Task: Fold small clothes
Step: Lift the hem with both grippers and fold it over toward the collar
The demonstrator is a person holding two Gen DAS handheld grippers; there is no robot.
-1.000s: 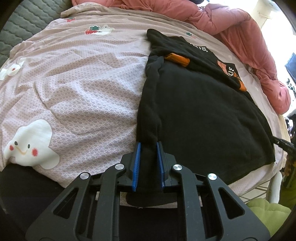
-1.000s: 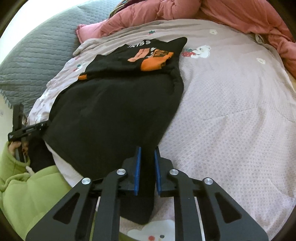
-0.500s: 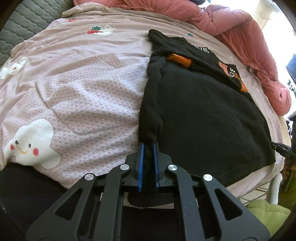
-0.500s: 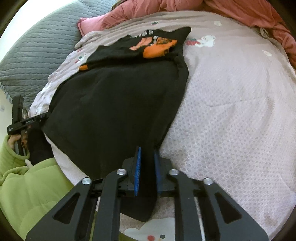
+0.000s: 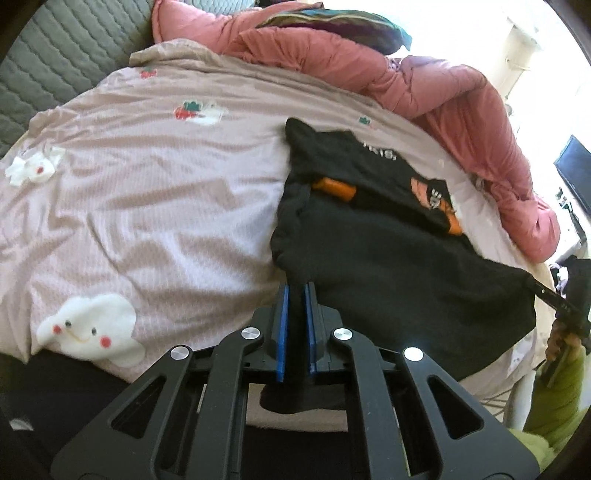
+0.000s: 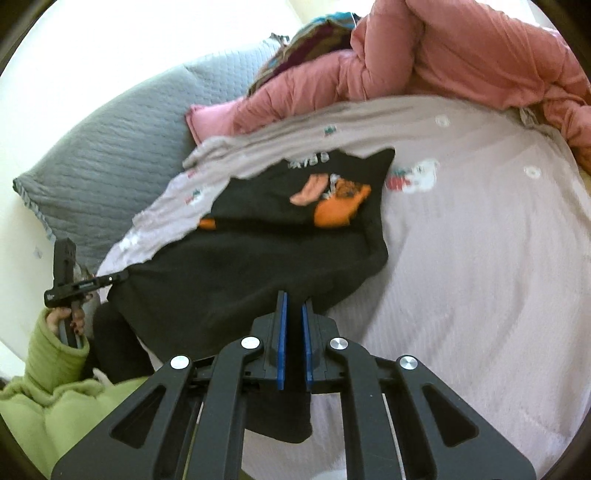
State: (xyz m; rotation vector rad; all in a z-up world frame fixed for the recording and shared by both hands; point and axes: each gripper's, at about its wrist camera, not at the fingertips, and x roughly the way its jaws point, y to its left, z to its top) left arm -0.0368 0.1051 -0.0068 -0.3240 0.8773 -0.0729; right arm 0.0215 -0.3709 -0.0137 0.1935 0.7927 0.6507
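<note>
Bed sheet (image 5: 155, 192), pale pink with cartoon cloud prints, fills the area ahead of both claws; grey quilted cover (image 6: 110, 155) sits far ahead-left of the right claw. Pink-red duvet (image 5: 424, 85) is bunched along the far edge of the bed, well beyond both claws, with a multicolour fabric (image 5: 332, 26) behind it. Black garment (image 5: 406, 266) lies on the sheet directly ahead of both claws, near hem raised off the bed and stretched between them, far end flat on the sheet with the orange print (image 6: 338, 206) folded over on top. Left claw (image 5: 294, 295): blue pads closed on the garment's near left corner, black cloth running through the jaws and hanging out behind. Right claw (image 6: 293, 304): blue pads closed on the near right corner, a flap of cloth hanging down below the jaws. Each claw shows at the edge of the other's view, clamped to the opposite hem corner. Green sleeve (image 6: 55, 354) and the hand (image 6: 70, 317) holding the left claw's handle show to the right claw's lower left.
</note>
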